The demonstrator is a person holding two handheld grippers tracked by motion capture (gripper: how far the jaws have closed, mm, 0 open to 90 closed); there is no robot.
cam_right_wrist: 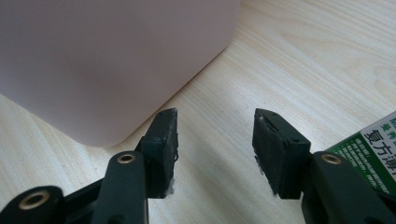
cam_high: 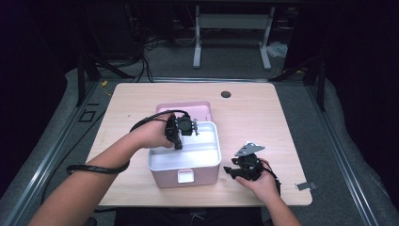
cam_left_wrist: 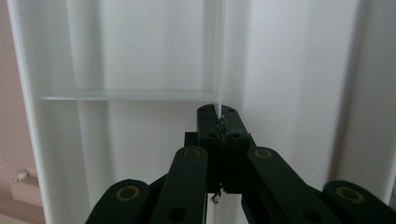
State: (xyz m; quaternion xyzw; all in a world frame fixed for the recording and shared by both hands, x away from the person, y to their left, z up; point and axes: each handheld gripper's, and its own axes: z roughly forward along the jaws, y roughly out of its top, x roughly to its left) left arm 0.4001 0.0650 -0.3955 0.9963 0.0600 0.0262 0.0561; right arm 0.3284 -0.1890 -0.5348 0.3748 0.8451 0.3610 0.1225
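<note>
Left tongs (cam_left_wrist: 219,122) pinching divider (cam_left_wrist: 218,56) (box (cam_high: 184,175)), right tongs (cam_right_wrist: 215,135) parted

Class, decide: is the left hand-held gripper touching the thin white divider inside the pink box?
Touching. The left gripper view shows the left hand-held gripper with its jaws shut on the thin white divider, whose edge runs down between the two pads with no gap.
</note>
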